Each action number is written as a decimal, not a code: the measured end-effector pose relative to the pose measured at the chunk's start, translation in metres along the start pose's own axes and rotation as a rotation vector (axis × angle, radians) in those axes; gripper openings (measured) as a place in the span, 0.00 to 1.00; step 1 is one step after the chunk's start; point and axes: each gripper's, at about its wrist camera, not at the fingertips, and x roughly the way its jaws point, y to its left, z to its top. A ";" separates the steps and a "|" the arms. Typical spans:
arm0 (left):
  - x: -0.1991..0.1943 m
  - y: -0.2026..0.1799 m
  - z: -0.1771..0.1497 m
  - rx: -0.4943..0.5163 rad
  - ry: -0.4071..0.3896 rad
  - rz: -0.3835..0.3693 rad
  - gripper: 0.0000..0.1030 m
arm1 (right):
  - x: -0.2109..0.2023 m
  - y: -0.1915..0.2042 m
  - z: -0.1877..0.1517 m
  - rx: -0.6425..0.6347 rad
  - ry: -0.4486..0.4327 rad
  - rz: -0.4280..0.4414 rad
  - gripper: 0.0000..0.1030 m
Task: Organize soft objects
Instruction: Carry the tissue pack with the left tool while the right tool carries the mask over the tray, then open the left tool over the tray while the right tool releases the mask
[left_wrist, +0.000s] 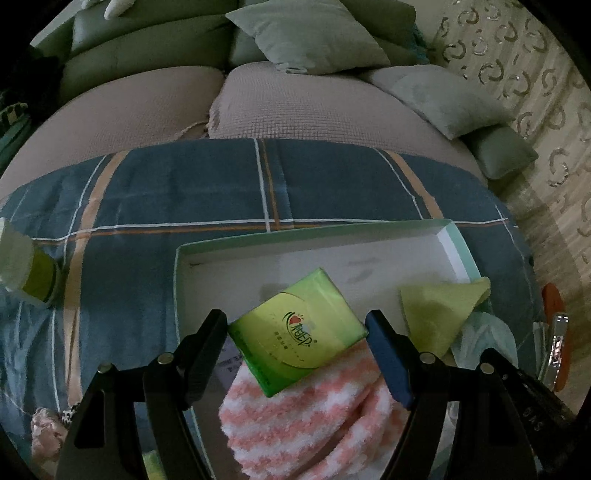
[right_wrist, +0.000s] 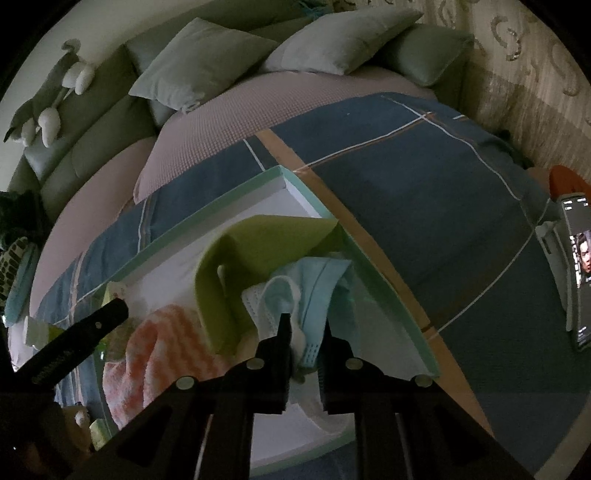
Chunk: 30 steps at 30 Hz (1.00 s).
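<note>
A shallow white box with a mint rim (left_wrist: 314, 230) lies on the bed. My left gripper (left_wrist: 295, 325) is shut on a green tissue pack (left_wrist: 299, 332), whose corners touch both fingers, just above a pink-and-white striped fuzzy sock (left_wrist: 295, 417) in the box. A yellow-green cloth (left_wrist: 436, 310) lies in the box's right part. In the right wrist view, my right gripper (right_wrist: 308, 332) stands slightly open over the box's right side. A light blue and white face mask (right_wrist: 314, 280) hangs loosely between its fingers, beside the cloth (right_wrist: 258, 240).
The box rests on a blue plaid blanket (left_wrist: 184, 192). Green pillows (left_wrist: 306, 33) lie at the bed's head, and a plush toy (right_wrist: 55, 96) sits on the headboard. A green-and-white bottle (left_wrist: 26, 266) lies to the left. A lit phone (right_wrist: 580, 273) stands on the right.
</note>
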 end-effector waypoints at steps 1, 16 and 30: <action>-0.002 0.001 -0.001 0.000 -0.002 0.003 0.76 | -0.001 0.001 0.000 -0.001 -0.002 -0.003 0.21; -0.024 0.006 0.004 -0.007 -0.056 0.025 0.76 | -0.019 0.002 0.002 -0.008 -0.056 -0.013 0.47; -0.028 0.038 0.003 -0.081 -0.083 0.148 0.95 | -0.017 0.014 0.001 -0.071 -0.067 -0.015 0.80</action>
